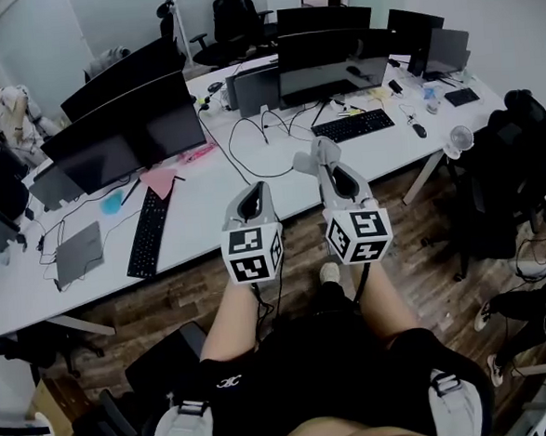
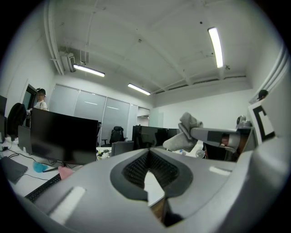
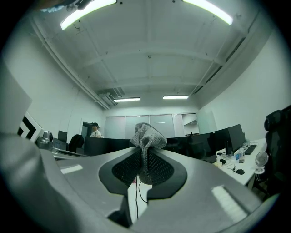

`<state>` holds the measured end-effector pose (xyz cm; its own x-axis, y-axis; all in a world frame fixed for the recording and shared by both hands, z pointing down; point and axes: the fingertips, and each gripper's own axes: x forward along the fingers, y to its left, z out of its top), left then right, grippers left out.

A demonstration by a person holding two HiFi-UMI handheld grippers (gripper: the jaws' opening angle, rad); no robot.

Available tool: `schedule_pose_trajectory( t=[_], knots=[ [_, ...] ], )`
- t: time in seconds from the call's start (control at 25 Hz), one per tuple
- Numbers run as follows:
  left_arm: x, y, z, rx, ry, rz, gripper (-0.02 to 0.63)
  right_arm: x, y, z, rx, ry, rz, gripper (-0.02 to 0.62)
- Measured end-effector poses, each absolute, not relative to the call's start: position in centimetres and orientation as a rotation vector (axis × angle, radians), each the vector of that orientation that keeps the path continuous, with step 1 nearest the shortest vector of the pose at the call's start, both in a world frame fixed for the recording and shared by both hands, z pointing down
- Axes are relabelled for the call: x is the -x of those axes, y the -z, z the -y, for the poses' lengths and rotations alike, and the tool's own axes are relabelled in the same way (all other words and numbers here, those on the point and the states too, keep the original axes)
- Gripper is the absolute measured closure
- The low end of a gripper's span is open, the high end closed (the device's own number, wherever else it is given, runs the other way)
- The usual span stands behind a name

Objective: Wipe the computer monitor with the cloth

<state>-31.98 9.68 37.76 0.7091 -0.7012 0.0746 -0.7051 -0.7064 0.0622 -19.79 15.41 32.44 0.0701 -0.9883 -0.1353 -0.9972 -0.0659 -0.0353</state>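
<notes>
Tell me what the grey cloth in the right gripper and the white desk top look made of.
Grey cloth: probably knitted textile, matte; a fine looped texture shows and it bunches softly above the right gripper, whose jaws are shut on it. White desk top: likely laminate or painted board, smooth, faint sheen; flat, uniform, no grain visible.
</notes>
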Motion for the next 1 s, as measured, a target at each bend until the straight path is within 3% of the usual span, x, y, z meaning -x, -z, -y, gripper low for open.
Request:
schedule_pose_trajectory(
  t=[0.32, 1.0],
  knots=[
    [29.4, -39.0, -4.1, -2.792, -0.044, 1.276, 0.555, 16.4, -33.1, -9.0, 2.137, -0.121, -2.084, 0.561],
    [16.3, -38.1, 15.4, -2.663, -0.082, 1.512, 0.555, 2.8, -33.3, 13.7, 1.953, -0.064, -2.281, 0.56]
  ],
)
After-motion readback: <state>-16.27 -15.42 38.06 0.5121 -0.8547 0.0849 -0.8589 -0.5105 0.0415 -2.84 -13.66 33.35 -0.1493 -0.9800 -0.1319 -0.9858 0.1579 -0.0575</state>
